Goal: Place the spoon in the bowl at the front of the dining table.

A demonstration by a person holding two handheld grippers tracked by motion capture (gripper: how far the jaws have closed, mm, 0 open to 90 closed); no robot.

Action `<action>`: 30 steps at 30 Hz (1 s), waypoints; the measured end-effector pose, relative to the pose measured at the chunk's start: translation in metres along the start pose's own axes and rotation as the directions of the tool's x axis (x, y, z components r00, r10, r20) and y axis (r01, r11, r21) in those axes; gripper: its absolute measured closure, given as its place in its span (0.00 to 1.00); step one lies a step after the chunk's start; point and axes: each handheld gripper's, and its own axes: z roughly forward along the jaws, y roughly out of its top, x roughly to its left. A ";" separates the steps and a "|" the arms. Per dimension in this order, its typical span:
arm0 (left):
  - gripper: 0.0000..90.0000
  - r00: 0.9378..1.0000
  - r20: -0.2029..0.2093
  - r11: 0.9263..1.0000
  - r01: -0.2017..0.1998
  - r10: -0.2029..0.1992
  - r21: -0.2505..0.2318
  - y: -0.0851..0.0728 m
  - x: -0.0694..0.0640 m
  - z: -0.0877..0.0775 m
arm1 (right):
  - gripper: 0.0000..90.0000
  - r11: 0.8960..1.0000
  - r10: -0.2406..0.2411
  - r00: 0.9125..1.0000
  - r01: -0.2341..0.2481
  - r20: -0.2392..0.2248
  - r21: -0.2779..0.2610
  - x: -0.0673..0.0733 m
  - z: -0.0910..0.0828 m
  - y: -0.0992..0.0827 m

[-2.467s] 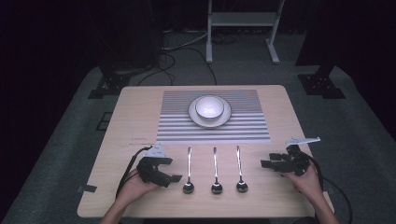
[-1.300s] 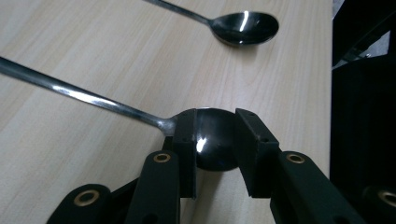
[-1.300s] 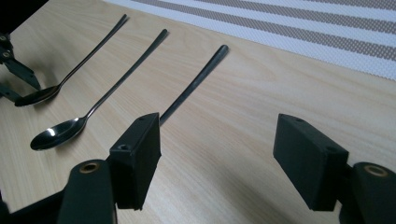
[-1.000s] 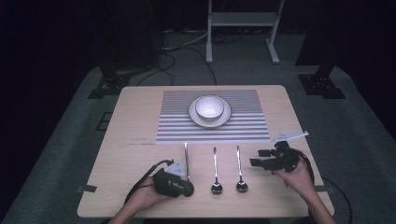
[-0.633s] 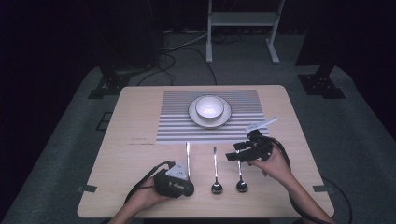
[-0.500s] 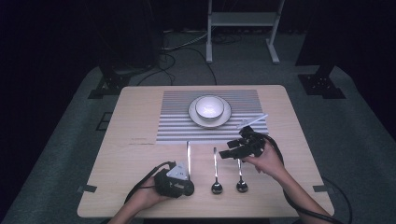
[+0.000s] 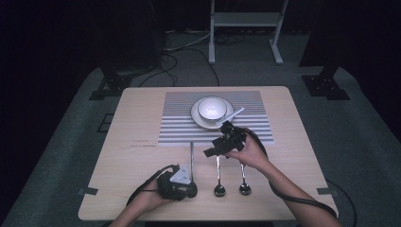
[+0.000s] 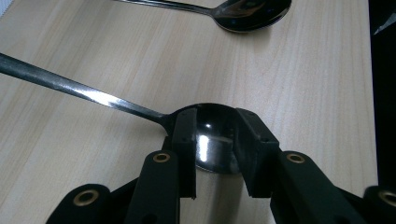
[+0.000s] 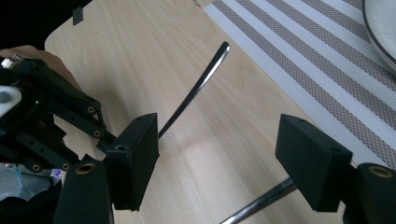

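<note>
Left gripper view, spoon (image 8: 212,140) bowl pinched between the jaws

The left gripper (image 7: 182,182) sits low near the person's edge, its jaws drawn in close (as far as they go), held by the left hand (image 7: 152,197) with the forearm coming in from below. The right gripper (image 7: 223,143) hangs farther out, jaws spread wide and tilted toward the left. The right hand (image 7: 251,152) grips it from behind, forearm stretched forward.
</note>
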 end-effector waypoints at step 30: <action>0.78 1.000 0.005 1.000 -0.001 0.001 -0.003 0.000 0.001 0.000 | 0.36 0.994 -0.040 0.999 0.041 -0.009 0.100 0.004 0.051 0.037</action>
